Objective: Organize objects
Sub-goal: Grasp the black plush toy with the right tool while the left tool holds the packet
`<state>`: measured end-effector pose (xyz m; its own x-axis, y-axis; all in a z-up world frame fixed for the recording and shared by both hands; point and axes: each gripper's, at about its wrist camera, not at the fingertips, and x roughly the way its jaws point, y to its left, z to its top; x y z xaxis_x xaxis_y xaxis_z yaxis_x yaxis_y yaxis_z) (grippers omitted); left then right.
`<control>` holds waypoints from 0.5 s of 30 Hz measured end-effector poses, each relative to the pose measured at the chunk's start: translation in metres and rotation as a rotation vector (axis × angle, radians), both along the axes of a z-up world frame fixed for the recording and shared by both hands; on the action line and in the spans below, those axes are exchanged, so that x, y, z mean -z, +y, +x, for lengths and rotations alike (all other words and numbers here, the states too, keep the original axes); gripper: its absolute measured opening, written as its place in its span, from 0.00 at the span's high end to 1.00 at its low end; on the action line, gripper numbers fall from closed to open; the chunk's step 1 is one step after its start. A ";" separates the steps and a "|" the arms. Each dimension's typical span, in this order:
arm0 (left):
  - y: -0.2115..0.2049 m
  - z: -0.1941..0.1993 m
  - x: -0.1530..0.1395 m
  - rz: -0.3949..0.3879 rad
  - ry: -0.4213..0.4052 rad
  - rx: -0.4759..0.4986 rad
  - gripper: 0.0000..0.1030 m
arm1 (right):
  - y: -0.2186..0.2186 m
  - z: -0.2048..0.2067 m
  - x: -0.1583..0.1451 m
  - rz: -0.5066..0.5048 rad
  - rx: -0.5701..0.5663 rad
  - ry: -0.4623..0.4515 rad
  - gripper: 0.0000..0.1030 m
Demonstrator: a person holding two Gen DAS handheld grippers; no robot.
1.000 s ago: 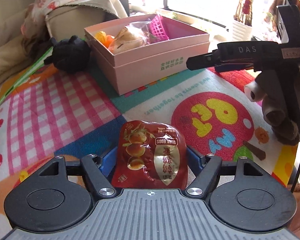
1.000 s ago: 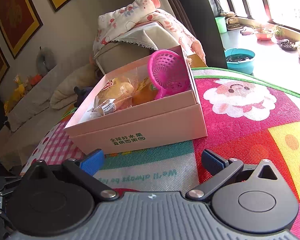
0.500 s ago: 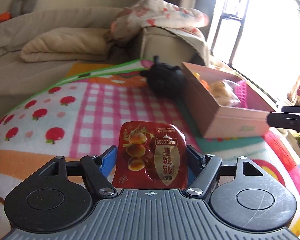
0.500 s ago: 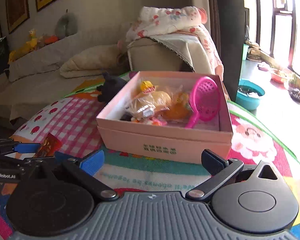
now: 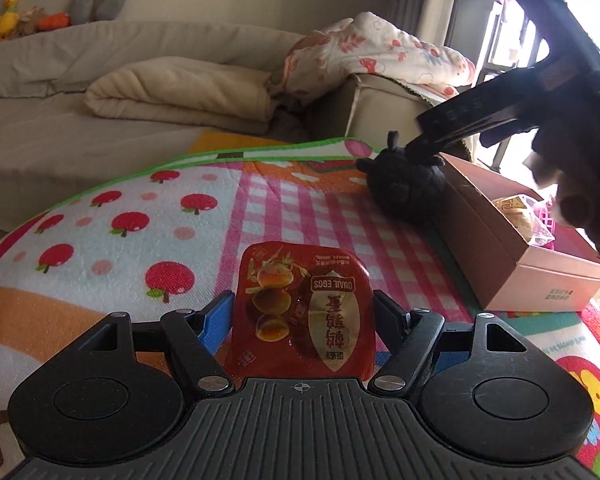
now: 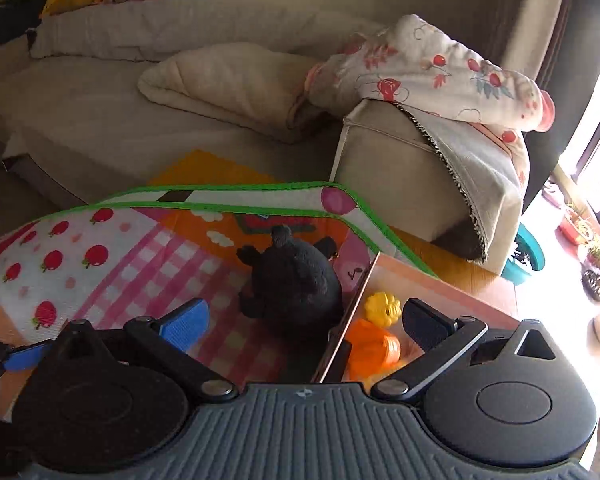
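Red foil quail-egg packet (image 5: 302, 312) pinched in left gripper (image 5: 303, 312), right gripper (image 6: 304, 316) spread above black plush toy (image 6: 292, 280); slippery foil might slide free.

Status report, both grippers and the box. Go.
Left gripper shut on quail egg packet, clear of the mat. Right gripper open, empty, above black plush toy. Plush sits against pink box wall, outside it.
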<state>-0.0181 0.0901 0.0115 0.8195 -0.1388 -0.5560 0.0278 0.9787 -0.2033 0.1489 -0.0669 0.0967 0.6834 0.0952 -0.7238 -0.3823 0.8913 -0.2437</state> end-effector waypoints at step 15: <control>0.009 -0.001 0.002 -0.074 -0.009 -0.007 0.24 | 0.032 0.000 0.002 -0.022 -0.088 0.057 0.44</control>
